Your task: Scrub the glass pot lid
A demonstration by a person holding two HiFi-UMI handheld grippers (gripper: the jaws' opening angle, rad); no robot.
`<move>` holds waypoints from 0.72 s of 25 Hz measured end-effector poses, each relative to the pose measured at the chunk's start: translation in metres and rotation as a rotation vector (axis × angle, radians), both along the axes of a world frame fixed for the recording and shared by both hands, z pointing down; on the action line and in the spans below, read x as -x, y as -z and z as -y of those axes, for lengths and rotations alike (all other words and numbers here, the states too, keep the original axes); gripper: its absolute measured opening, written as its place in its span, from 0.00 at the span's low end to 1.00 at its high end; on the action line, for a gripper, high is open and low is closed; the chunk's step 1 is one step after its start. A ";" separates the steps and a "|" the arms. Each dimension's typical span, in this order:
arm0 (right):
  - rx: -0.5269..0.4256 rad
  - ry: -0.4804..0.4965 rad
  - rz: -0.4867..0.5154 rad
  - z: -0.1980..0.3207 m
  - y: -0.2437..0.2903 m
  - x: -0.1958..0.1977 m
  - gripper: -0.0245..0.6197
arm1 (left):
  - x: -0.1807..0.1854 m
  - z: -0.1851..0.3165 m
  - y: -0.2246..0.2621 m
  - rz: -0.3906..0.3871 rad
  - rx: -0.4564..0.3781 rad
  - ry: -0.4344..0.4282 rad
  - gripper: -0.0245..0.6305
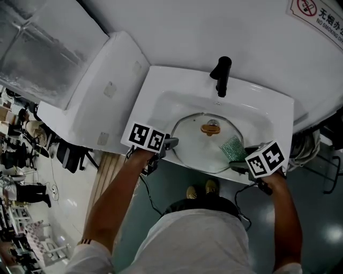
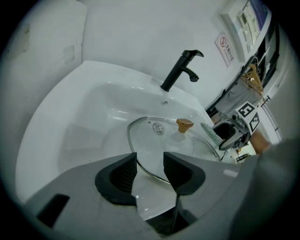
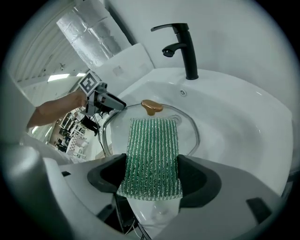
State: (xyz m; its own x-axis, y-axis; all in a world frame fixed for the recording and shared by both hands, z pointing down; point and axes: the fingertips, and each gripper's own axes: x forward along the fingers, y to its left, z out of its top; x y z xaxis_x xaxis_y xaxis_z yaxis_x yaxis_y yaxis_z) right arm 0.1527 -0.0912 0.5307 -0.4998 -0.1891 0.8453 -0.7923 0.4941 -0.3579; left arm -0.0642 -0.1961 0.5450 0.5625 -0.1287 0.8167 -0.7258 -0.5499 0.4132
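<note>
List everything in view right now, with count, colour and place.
sink: 1, white, against the wall
faucet: 1, black, at the back rim of the sink
lid: 1, clear glass, in the sink basin
knob: 1, tan, at the lid's centre
pad: 1, green, on the lid's right side, held by the right claw
sign: 1, white and red, on the wall at upper right
shoes: 2, yellow, on the floor below the sink
left claw: 1, grey, jaws apart at the lid's left rim
right claw: 1, grey, jaws closed on the pad
</note>
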 end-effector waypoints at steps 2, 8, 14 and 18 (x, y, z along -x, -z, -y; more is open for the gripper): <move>-0.008 -0.010 0.019 0.000 0.004 0.001 0.56 | 0.000 0.000 0.000 0.002 -0.004 0.001 0.33; -0.083 -0.023 0.071 0.007 0.032 0.009 0.56 | -0.003 -0.003 0.008 -0.006 -0.038 0.003 0.30; -0.208 -0.037 0.112 0.021 0.072 0.021 0.56 | -0.025 0.000 0.050 -0.133 -0.157 0.030 0.28; -0.292 -0.052 0.161 0.030 0.102 0.032 0.56 | -0.045 -0.002 0.095 -0.293 -0.249 0.067 0.22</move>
